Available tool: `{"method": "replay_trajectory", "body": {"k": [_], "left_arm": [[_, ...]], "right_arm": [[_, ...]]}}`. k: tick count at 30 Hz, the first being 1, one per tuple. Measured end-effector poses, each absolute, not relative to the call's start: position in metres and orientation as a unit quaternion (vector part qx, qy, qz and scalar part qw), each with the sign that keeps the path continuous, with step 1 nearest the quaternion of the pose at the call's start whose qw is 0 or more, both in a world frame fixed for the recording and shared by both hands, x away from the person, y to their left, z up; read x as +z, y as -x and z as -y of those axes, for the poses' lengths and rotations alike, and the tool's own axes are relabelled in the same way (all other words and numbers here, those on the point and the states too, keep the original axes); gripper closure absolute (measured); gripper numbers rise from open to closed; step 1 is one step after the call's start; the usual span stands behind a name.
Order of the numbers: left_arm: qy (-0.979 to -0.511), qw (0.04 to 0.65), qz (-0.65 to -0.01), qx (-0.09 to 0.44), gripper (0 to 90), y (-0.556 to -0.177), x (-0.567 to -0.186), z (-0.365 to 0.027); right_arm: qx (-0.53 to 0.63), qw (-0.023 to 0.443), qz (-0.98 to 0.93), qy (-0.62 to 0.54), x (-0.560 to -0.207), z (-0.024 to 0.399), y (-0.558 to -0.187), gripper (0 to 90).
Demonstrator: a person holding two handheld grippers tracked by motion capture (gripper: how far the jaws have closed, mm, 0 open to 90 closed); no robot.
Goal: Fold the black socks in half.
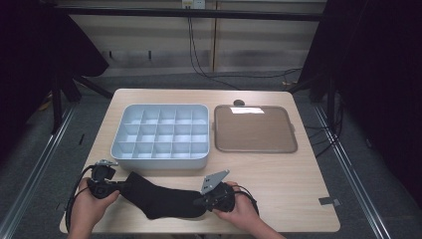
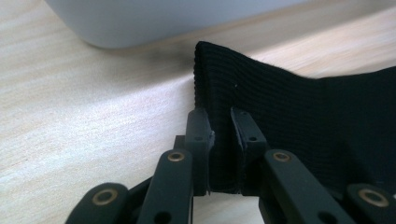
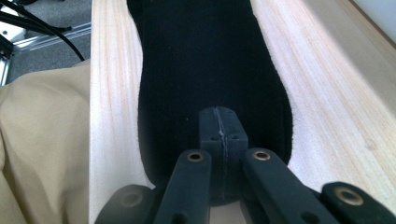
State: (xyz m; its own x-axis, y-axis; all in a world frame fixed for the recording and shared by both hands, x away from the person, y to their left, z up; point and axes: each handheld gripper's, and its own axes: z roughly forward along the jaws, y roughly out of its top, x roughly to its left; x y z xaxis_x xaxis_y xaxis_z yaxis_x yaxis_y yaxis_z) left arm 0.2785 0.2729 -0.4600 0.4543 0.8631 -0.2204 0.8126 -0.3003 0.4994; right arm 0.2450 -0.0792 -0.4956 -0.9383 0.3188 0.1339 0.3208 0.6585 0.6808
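Left gripper [image 2: 222, 128] clamps sock [image 1: 159, 199] cuff | right gripper [image 3: 219, 128] pinched closed on sock toe

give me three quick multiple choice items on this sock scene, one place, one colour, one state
1. Where does the sock lie?
A. in the divided bin
B. on the table, nearer the person than the divided bin
C. on the brown tray

2. What colour is the sock?
A. white
B. red
C. black

3. How are the left gripper fingers?
A. closed on the sock's cuff
B. wide open over bare table
C. holding the tray

Key: 1 B, it lies in front of the divided bin; 2 C, all views show it black; 3 A, the cuff is between its fingers.
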Motion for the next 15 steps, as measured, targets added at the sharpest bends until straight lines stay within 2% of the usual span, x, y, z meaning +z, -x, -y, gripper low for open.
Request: {"method": "replay_trajectory", "body": {"k": [15], "left_arm": [[-0.805,0.303,-0.507,0.050,78.1,-0.277,-0.435,-0.265]], "right_arm": [[-0.372,-0.008,0.912,0.172,-0.495,0.078,-0.244,90.0]]}}
